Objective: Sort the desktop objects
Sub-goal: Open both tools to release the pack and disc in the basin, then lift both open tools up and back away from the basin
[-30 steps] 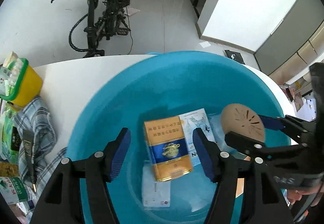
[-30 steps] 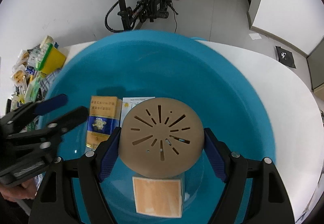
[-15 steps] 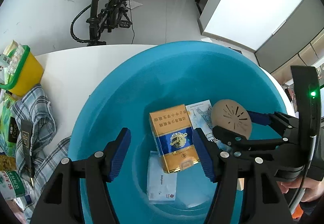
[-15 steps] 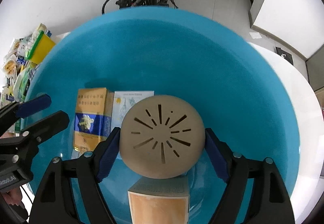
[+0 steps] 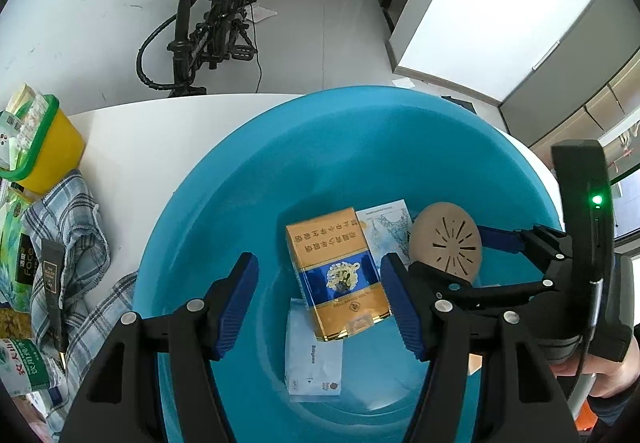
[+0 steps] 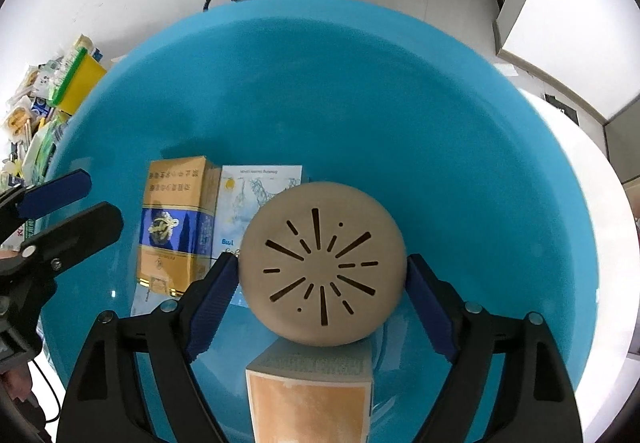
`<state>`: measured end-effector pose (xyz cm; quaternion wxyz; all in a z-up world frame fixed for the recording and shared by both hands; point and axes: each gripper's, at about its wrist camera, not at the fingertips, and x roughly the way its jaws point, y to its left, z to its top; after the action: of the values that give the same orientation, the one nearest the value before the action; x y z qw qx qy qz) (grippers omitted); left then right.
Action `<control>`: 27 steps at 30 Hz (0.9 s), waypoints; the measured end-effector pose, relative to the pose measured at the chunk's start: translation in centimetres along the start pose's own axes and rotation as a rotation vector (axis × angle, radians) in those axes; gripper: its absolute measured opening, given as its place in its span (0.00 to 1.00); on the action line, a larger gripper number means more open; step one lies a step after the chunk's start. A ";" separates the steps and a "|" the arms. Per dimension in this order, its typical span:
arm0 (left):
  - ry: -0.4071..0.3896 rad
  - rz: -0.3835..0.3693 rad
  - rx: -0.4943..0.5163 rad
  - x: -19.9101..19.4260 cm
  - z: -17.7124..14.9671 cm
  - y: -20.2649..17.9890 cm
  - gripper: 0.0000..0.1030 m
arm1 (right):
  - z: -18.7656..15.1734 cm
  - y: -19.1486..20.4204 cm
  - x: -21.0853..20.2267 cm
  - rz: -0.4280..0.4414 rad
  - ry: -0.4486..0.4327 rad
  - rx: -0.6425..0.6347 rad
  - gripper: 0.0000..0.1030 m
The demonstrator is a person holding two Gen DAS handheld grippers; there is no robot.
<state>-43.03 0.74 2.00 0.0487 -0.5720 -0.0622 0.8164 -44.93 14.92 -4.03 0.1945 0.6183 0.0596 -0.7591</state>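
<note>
As its jaws open, right gripper [image 6: 320, 275] apparently frees disc [image 6: 322, 263].

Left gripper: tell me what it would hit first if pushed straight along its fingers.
Probably the gold-and-blue rectangular box lying in the blue plastic basin; it sits between the open fingers of the left gripper, though depth is unclear.

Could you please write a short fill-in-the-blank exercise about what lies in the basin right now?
1. The gold and blue box lies inside the ____ basin.
2. The round tan disc sits between the fingers of the ____ hand-held gripper.
3. The left hand-held gripper holds ____.
4. Beyond the white table stands a black ____.

Missing words: blue; right; nothing; bicycle
</note>
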 end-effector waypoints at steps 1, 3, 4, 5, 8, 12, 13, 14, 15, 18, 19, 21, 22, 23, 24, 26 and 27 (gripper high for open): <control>-0.003 -0.001 0.001 -0.1 0.1 0.0 0.64 | -0.1 0.0 -0.4 -0.005 -0.014 -0.007 0.80; -0.017 -0.006 0.005 -0.4 0.0 -0.1 0.64 | -0.2 0.3 -1.4 -0.022 -0.044 -0.025 0.80; -0.025 -0.007 0.008 -0.6 0.0 -0.2 0.64 | -0.3 0.4 -1.8 -0.029 -0.056 -0.032 0.80; -0.034 -0.006 0.011 -0.9 0.0 -0.3 0.64 | -0.3 0.5 -2.4 -0.037 -0.070 -0.036 0.80; -0.061 -0.001 0.021 -1.8 -0.2 -0.7 0.64 | -0.7 0.4 -4.0 -0.044 -0.108 -0.032 0.80; -0.108 0.013 0.025 -3.3 -0.4 -1.0 0.64 | -1.3 0.3 -6.5 -0.073 -0.195 -0.010 0.80; -0.130 0.025 0.035 -3.8 -0.5 -1.2 0.64 | -1.3 0.3 -7.0 -0.080 -0.223 0.004 0.80; -0.156 0.037 0.043 -4.3 -0.6 -1.4 0.64 | -1.6 0.2 -7.8 -0.083 -0.256 0.018 0.80; -0.185 0.044 0.049 -4.9 -0.8 -1.5 0.64 | -1.4 0.2 -8.1 -0.086 -0.279 0.028 0.80; -0.256 0.016 0.051 -6.4 -1.1 -1.6 0.64 | -1.2 -0.2 -9.5 -0.098 -0.360 0.062 0.80; -0.276 -0.001 0.054 -6.8 -1.2 -1.5 0.64 | -1.5 -0.2 -10.1 -0.099 -0.384 0.071 0.80; -0.328 -0.010 0.070 -7.6 -1.5 -1.7 0.75 | -2.0 -0.5 -11.1 -0.097 -0.422 0.085 0.80; -0.357 -0.007 0.080 -8.0 -1.7 -1.8 0.77 | -2.1 -0.6 -11.4 -0.100 -0.439 0.088 0.80; -0.389 -0.002 0.092 -8.4 -1.9 -1.8 0.79 | -2.3 -0.5 -11.9 -0.105 -0.461 0.089 0.80; -0.421 0.003 0.105 -8.8 -2.1 -1.9 0.79 | -2.7 -0.6 -12.2 -0.110 -0.482 0.088 0.80; -0.486 0.018 0.127 -9.6 -2.6 -2.1 0.82 | -3.2 -0.4 -13.1 -0.126 -0.536 0.085 0.83; -0.506 0.024 0.130 -9.8 -2.8 -2.2 0.84 | -3.8 -0.6 -13.7 -0.130 -0.562 0.087 0.84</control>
<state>-37.03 1.52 10.44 0.0586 -0.3460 -0.0129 0.9363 -39.47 19.71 8.16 0.1273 0.3864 0.0103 -0.9134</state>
